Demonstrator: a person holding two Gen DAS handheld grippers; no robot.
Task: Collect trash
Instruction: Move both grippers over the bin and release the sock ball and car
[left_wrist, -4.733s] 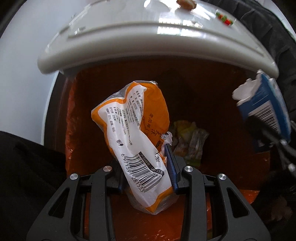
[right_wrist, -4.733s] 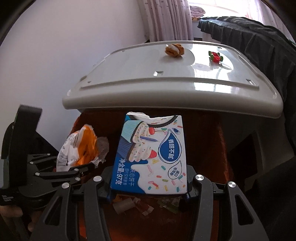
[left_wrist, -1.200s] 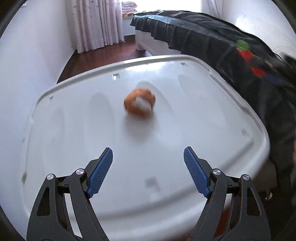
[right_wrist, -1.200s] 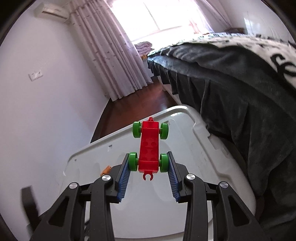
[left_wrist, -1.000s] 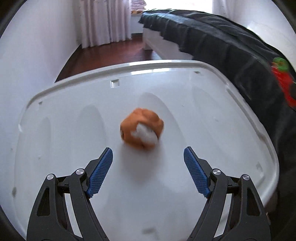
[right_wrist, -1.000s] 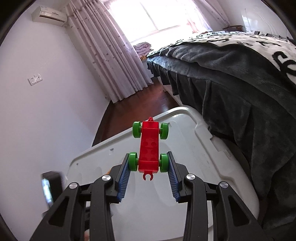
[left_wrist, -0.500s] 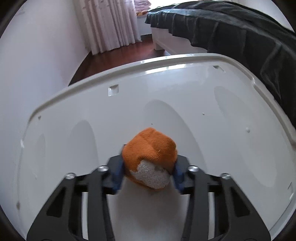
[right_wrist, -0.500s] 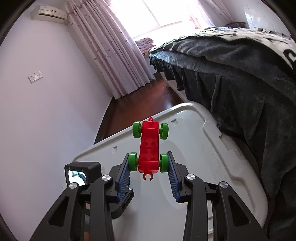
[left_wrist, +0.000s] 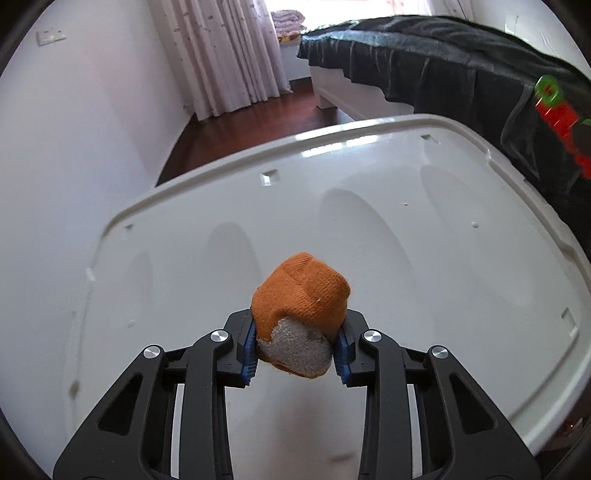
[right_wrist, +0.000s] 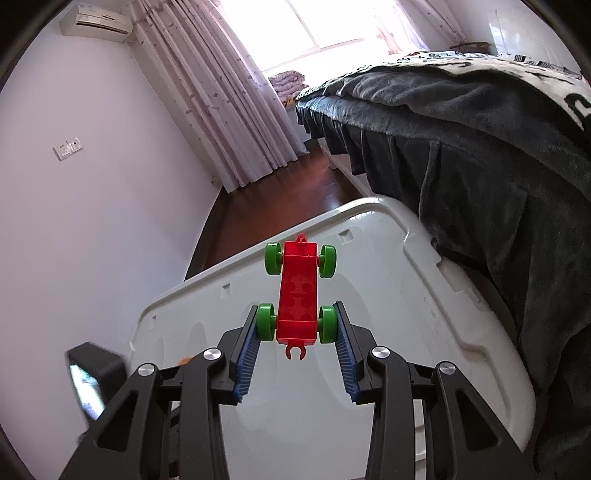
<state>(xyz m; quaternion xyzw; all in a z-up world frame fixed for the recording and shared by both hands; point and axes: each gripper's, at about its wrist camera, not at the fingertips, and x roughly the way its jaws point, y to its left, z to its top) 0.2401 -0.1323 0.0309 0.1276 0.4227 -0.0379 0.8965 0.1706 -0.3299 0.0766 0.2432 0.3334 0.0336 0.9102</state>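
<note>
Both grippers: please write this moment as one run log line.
left gripper: closing on orange sponge | right gripper: holds red toy car | both above white lid

Bin lid beside bed, wall left, curtains behind.

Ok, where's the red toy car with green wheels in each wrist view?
Left wrist: red toy car at the far right edge, blurred, partly cut off.
Right wrist: centre, its rear wheels between the right gripper pads.
Shared landmark: the white bin lid under both.
</note>
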